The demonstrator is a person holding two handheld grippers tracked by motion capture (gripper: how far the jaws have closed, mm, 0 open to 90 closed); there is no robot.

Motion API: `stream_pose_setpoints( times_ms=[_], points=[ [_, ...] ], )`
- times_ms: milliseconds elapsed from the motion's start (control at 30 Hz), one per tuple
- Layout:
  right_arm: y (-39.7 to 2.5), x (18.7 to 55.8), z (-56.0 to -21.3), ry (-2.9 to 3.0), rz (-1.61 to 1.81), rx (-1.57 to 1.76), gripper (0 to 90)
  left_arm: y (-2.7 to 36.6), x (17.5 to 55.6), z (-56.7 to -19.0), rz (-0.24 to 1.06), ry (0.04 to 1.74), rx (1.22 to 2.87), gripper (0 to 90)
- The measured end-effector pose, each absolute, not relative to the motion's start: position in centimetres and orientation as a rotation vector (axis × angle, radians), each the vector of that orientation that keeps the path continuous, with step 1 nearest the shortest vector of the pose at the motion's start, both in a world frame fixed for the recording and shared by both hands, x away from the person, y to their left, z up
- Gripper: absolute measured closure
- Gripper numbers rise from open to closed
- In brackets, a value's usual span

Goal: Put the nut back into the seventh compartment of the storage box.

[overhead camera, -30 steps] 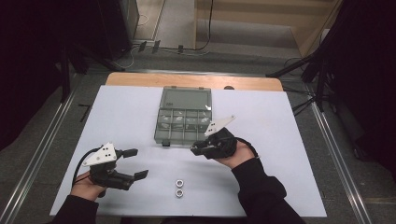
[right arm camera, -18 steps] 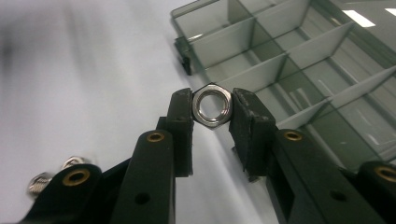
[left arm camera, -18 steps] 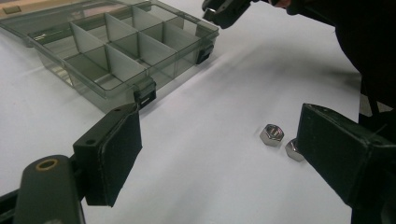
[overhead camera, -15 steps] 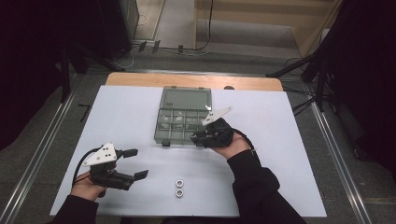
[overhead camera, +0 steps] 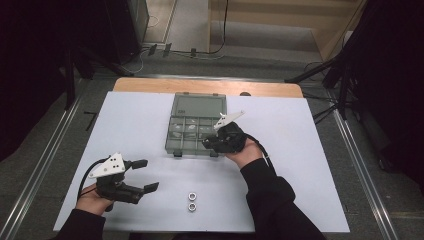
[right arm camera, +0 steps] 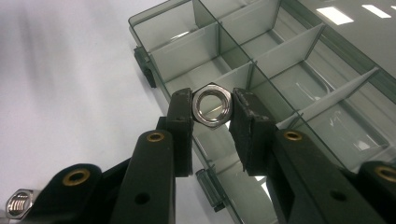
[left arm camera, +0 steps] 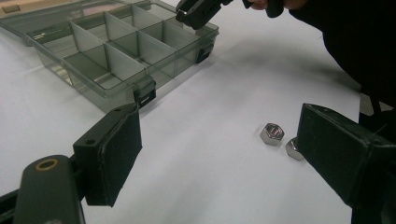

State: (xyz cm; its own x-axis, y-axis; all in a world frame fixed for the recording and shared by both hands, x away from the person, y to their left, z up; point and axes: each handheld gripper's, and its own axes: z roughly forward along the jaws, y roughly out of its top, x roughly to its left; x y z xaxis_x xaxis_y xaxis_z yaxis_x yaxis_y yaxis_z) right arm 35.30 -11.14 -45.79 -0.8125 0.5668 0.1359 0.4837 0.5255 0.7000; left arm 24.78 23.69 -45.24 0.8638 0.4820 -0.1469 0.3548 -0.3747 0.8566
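A clear grey compartment box (overhead camera: 199,106) lies open at the table's middle, its lid flat behind it. My right gripper (overhead camera: 207,144) hovers over the box's front right corner. In the right gripper view it (right arm camera: 212,112) is shut on a shiny hex nut (right arm camera: 212,105), held above a front compartment of the box (right arm camera: 182,51). Two more hex nuts (overhead camera: 191,201) lie side by side near the front edge. My left gripper (overhead camera: 146,175) rests open at the front left, and its own view (left arm camera: 219,149) shows those nuts (left arm camera: 272,133) just inside its right jaw.
The white table top (overhead camera: 310,165) ends at a wooden strip (overhead camera: 150,85) along the far side. The box's dividers (left arm camera: 107,51) form several compartments that look bare. A loose nut (right arm camera: 18,203) shows at the lower left of the right gripper view.
My right gripper has carried the nut away from the person, from the table in front of the box to above its front right corner. The left gripper has stayed put.
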Motion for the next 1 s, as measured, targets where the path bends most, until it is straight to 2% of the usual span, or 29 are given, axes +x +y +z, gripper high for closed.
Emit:
stream_pose_setpoints(
  times_ms=[467, 600, 667, 900, 933, 1000],
  points=[
    [-10.6, 35.8, -46.6, 2.65, 1.128, 0.931, 70.3, 23.7, 24.7, -45.2, 0.152, 0.613, 1.999, 14.7],
    [-10.6, 35.7, -46.5, 2.639, 1.143, 0.911, 54.5, 23.7, 24.7, -45.2, 0.151, 0.61, 1.999, 14.7],
    [-10.7, 35.6, -46.4, 2.638, 1.143, 0.92, 52.1, 23.7, 24.7, -45.2, 0.151, 0.609, 2.0, 14.7],
    [-11.2, 34.3, -45.4, 2.621, 1.197, 0.911, 26.7, 23.8, 24.7, -45.2, 0.154, 0.612, 1.999, 14.7],
    [-11.2, 34.3, -45.4, 2.621, 1.197, 0.911, 26.7, 23.8, 24.7, -45.1, 0.154, 0.612, 2.0, 14.7],
    [-11.2, 33.9, -45.0, 2.609, 1.227, 0.913, 20.4, 23.7, 24.7, -45.1, 0.156, 0.612, 2.002, 14.7]
  ],
)
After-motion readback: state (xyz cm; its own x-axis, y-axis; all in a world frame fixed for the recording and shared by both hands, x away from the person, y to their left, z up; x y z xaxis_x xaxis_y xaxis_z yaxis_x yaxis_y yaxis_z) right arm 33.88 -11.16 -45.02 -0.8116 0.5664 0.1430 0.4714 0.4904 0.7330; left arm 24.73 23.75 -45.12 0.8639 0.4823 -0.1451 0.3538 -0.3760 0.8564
